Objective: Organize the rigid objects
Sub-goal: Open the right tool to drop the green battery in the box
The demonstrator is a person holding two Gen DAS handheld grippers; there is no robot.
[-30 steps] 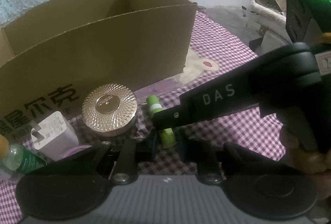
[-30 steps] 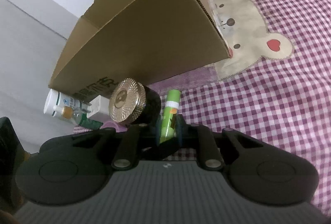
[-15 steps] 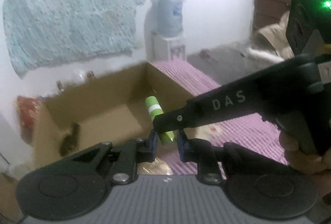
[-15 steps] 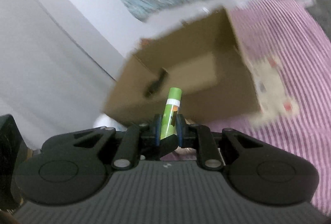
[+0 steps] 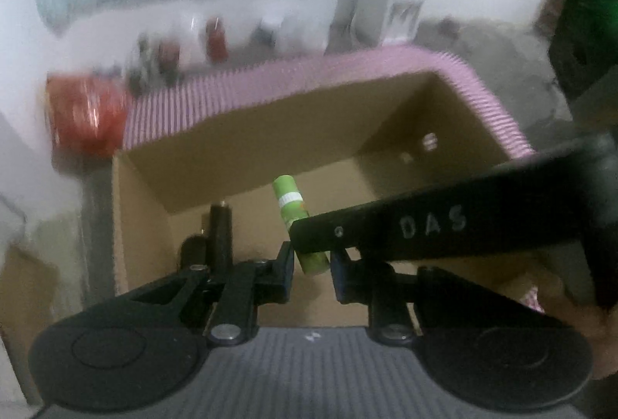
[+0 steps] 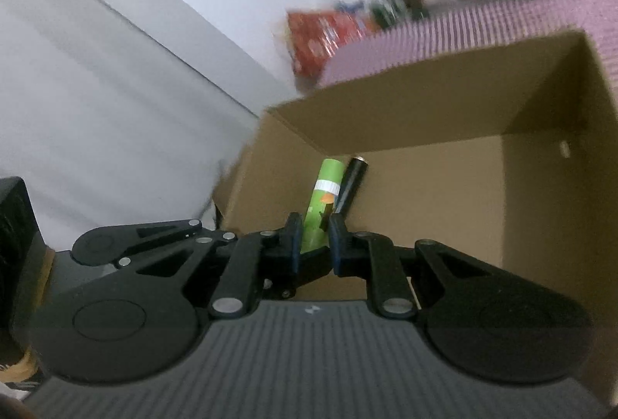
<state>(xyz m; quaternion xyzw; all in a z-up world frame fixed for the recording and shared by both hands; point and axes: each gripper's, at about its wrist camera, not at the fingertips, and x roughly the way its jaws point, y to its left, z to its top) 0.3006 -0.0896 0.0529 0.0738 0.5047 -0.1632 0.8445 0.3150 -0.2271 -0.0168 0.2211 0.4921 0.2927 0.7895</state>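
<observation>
With both the left gripper and the right gripper clamped on the green tube, jaws closed against its sides above the open cardboard box, it looks best to lower it beside the black cylinder just beyond the jaws before letting go.

The only readable text is "DAS", in pale capitals on the black finger of the right hand-held gripper, just right of the green tube. The tube's label print is illegible.
</observation>
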